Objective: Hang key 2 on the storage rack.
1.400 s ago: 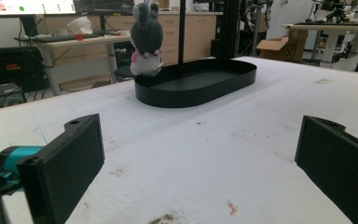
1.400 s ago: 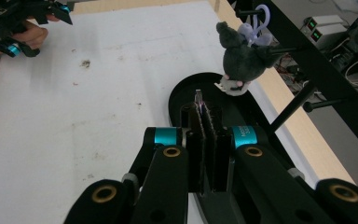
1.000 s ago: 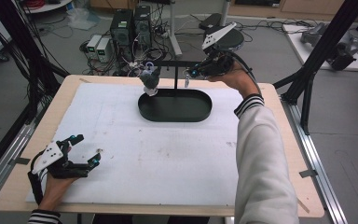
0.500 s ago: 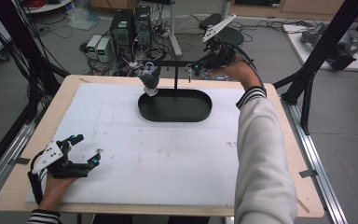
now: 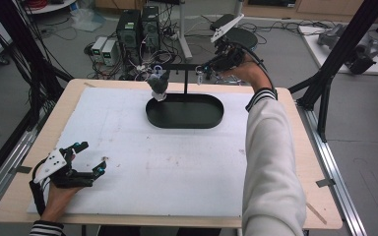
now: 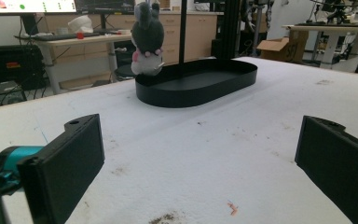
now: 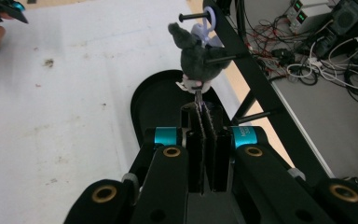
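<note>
Two grippers were at work over the white table (image 5: 177, 162). The right gripper (image 5: 203, 70) reached to the far end of the black stand (image 5: 184, 81), its jaws pressed tight on a small thin metal piece (image 7: 198, 97) that cannot be identified. A grey plush toy (image 5: 158, 84) hung from the stand's crossbar above the black oval tray (image 5: 211, 120). The left gripper (image 5: 89, 158) rested near the table's near edge, jaws wide apart and empty.
</note>
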Demonstrator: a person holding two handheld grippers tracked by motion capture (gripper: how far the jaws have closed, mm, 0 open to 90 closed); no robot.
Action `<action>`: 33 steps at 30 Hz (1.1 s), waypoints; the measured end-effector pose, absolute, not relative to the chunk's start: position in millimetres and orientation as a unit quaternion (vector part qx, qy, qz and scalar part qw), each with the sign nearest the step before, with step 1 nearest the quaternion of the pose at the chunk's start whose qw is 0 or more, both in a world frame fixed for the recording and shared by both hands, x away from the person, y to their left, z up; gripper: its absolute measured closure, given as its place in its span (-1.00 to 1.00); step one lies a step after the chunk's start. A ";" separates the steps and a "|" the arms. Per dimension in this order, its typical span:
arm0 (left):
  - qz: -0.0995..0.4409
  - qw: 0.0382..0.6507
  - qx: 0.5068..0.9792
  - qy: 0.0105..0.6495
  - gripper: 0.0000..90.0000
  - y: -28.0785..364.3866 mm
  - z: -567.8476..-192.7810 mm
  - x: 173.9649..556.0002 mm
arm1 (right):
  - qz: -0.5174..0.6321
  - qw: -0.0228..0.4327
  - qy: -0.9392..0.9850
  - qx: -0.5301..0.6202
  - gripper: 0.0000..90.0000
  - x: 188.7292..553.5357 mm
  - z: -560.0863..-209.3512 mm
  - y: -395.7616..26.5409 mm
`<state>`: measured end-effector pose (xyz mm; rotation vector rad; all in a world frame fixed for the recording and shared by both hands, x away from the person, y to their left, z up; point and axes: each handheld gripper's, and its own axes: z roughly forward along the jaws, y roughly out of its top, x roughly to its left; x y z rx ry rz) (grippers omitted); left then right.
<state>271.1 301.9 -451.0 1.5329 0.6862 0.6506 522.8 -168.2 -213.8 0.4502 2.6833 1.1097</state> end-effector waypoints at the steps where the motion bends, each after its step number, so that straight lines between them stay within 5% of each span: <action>1: 0.283 0.622 0.666 0.299 -0.96 301.8 -451.1 271.1 | 0.375 0.098 0.909 0.155 0.97 523.3 -215.0 -167.2; 33: 0.282 0.621 0.667 0.300 -0.96 302.2 -451.0 271.7 | 0.340 0.100 0.918 0.179 0.97 547.4 -245.5 -151.0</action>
